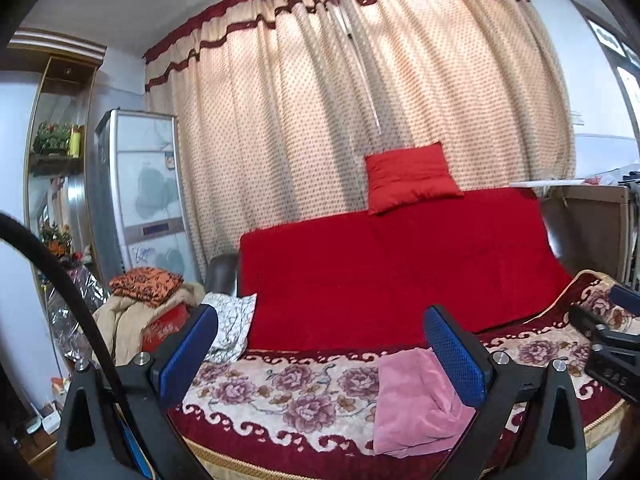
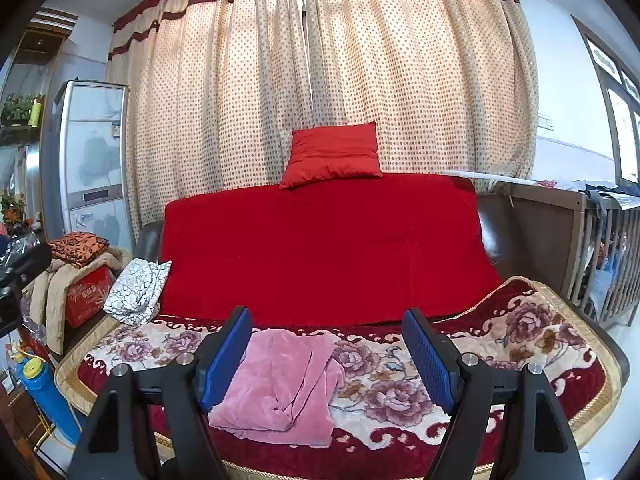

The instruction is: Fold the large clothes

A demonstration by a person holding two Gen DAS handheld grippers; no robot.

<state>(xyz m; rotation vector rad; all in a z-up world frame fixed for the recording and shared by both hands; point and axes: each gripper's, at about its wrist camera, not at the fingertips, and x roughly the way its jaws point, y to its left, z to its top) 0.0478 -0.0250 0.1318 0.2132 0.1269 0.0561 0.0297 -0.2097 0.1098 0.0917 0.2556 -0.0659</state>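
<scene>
A pink garment (image 2: 280,384) lies folded in a loose bundle on the floral blanket (image 2: 520,332) over the sofa seat, near its front edge. It also shows in the left wrist view (image 1: 412,404), partly behind the right finger. My left gripper (image 1: 324,352) is open and empty, held above the seat to the left of the garment. My right gripper (image 2: 328,352) is open and empty, held above the seat with its left finger (image 2: 226,360) in front of the garment's left edge. The right gripper's body shows at the right edge of the left wrist view (image 1: 608,344).
A red cover (image 2: 320,248) drapes the sofa back, with a red cushion (image 2: 332,156) on top. A white patterned cloth (image 2: 136,288) lies at the seat's left end. Piled clothes and a red box (image 2: 86,292) stand left, a wooden crib (image 2: 600,248) right, curtains behind.
</scene>
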